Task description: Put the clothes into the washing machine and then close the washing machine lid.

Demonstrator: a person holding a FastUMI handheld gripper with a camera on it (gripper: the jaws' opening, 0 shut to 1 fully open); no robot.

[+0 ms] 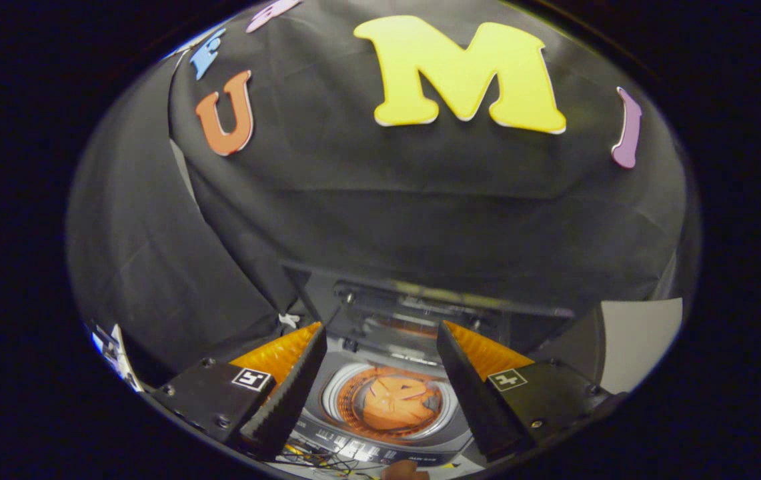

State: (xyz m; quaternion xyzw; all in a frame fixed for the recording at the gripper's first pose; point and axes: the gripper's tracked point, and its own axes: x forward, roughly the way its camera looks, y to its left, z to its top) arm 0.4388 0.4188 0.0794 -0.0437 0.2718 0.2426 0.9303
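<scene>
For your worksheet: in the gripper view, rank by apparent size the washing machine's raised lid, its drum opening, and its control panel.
1. Raised lid
2. Drum opening
3. Control panel, partly hidden, so uncertain.
The open gripper frames all three.

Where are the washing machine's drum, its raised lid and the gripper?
drum (393,403): gripper view, its orange inside, between the fingers.
raised lid (420,310): gripper view, its dark underside.
gripper (380,347): gripper view, open gap between fingertips.

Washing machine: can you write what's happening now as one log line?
claw: open, holding nothing | washing machine: below claw | lid: up | drum: orange clothes inside
</scene>
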